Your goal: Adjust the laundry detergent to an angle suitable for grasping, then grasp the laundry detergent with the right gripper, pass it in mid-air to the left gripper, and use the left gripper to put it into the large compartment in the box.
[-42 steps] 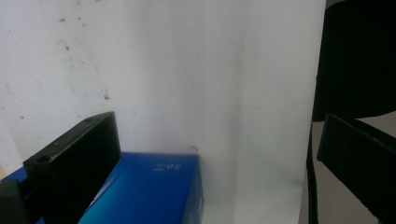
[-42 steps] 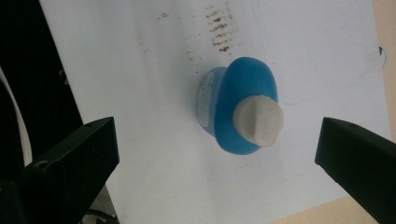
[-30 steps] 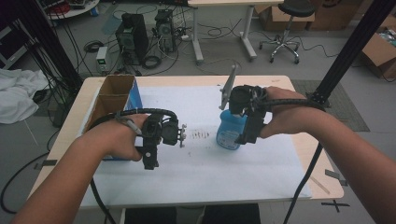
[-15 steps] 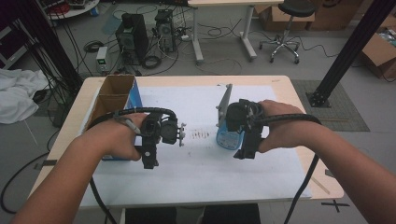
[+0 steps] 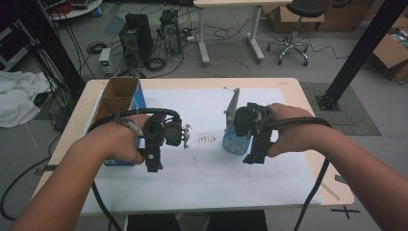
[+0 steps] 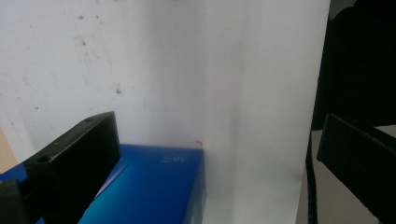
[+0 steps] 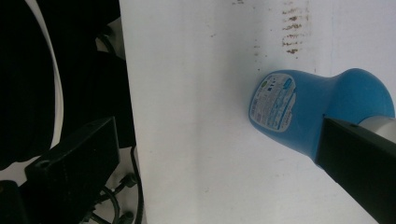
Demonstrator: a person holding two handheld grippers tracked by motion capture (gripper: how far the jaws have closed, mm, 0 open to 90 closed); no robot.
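**Both grippers open over the white sheet; bottle and box untouched**

Right gripper [image 5: 253, 156] hovers just right of the blue bottle [image 5: 234, 143]; jaws spread wide, nothing between them; in the right gripper view the blue bottle [image 7: 299, 112] stands on the white sheet [image 5: 211, 178] beside one jaw, contact not discernible. Left gripper [image 5: 153, 163] is held over the near corner of the blue box [image 6: 154, 186]; jaws apart, empty. Box sits at the table's [image 5: 308, 96] left edge; faint brown marks [image 5: 207, 139] lie between the grippers.
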